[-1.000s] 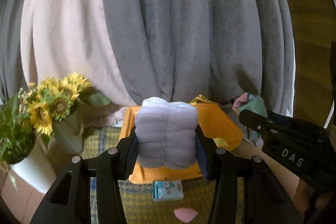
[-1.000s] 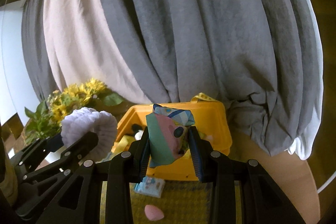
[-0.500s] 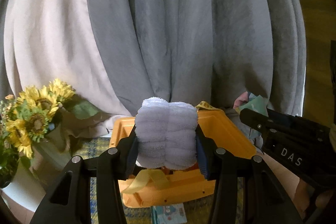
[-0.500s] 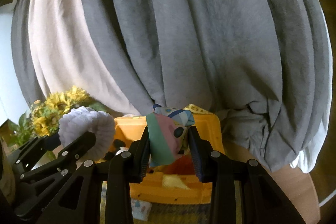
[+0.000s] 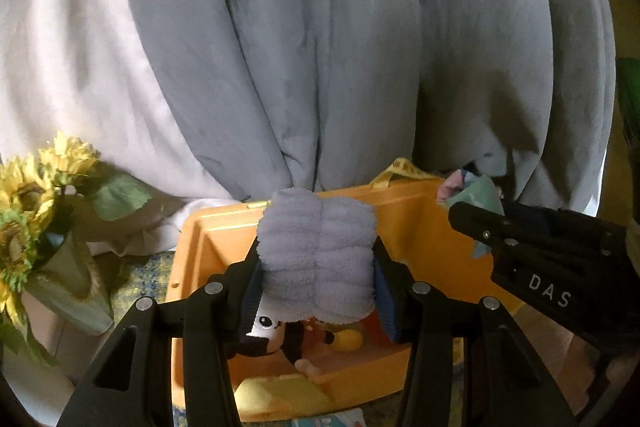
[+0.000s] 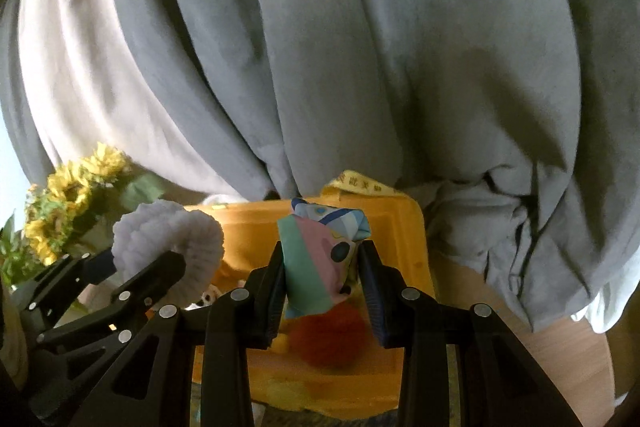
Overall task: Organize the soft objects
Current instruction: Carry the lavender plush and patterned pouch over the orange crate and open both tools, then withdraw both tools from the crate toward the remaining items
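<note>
One lavender towel [image 5: 316, 259] is pinched by the left gripper [image 5: 316, 291] at lower centre, above one orange bin [image 5: 416, 223]; one patterned cloth [image 6: 320, 263] is clamped by the right gripper [image 6: 322, 287] over that bin.

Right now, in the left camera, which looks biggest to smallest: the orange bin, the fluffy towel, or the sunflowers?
1. orange bin
2. fluffy towel, though nearness to the camera enlarges it
3. sunflowers, partly cut off by the edge

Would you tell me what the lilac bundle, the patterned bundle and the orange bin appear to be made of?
Lilac bundle: plush terry or microfibre, judging by its fuzzy ribbed pile.
Patterned bundle: thin, smooth printed fabric with crisp creases.
Orange bin: probably moulded plastic, given its rigid, slightly glossy walls.
</note>
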Available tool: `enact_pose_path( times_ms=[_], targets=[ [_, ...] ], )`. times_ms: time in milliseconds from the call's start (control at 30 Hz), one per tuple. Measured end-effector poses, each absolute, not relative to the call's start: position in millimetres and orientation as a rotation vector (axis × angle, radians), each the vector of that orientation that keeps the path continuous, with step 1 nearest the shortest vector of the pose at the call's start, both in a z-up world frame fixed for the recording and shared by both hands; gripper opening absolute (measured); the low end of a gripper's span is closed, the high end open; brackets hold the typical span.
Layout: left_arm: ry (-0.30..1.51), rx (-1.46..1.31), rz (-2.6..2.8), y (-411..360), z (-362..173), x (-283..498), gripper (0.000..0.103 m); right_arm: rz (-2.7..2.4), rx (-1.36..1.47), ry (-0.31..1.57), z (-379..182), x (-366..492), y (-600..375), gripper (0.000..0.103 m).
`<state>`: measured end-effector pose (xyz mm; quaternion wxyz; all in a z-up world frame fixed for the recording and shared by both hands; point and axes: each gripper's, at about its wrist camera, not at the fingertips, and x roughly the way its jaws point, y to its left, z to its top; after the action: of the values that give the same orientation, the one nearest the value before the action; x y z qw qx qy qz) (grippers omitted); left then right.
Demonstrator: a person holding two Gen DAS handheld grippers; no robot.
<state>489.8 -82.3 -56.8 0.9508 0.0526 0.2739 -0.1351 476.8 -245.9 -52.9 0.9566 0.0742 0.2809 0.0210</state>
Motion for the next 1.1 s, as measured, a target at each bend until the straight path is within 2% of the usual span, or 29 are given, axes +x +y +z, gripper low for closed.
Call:
enact_pose_path(
  times_ms=[200, 300, 333, 433, 600, 733, 967, 1100],
  targets=[
    [0.633, 0.142, -0.298, -88, -77, 512, 0.049, 0.037, 0.139, 0.628, -71, 499, -247, 0.036],
    [0.659, 0.151, -0.305, -89, -82, 516, 0.059, 0.030, 0.133, 0.645, -75, 506, -247, 0.038],
    [0.659, 0.149, -0.303, -89, -82, 517, 0.063, 0.027, 0.134, 0.650, -76, 508, -246, 0.042],
    [0.646, 0.159, -0.289, -88, -81, 514, 0.075, 0.010, 0.137, 0.655, -78, 512, -249, 0.064],
    [0.615, 0.160, -0.251, -81, -73, 505, 0.086, -0.029, 0.138, 0.634, -72, 507, -253, 0.065],
    [0.570, 0.145, -0.229, -72, -59, 489, 0.093, -0.067, 0.156, 0.602, -63, 493, -256, 0.075],
    [0.493, 0.128, -0.195, -57, -37, 451, 0.101, -0.101, 0.164, 0.550, -44, 457, -250, 0.082],
    [0.464, 0.126, -0.180, -48, -31, 428, 0.102, -0.097, 0.152, 0.529, -38, 435, -241, 0.083]
  ],
)
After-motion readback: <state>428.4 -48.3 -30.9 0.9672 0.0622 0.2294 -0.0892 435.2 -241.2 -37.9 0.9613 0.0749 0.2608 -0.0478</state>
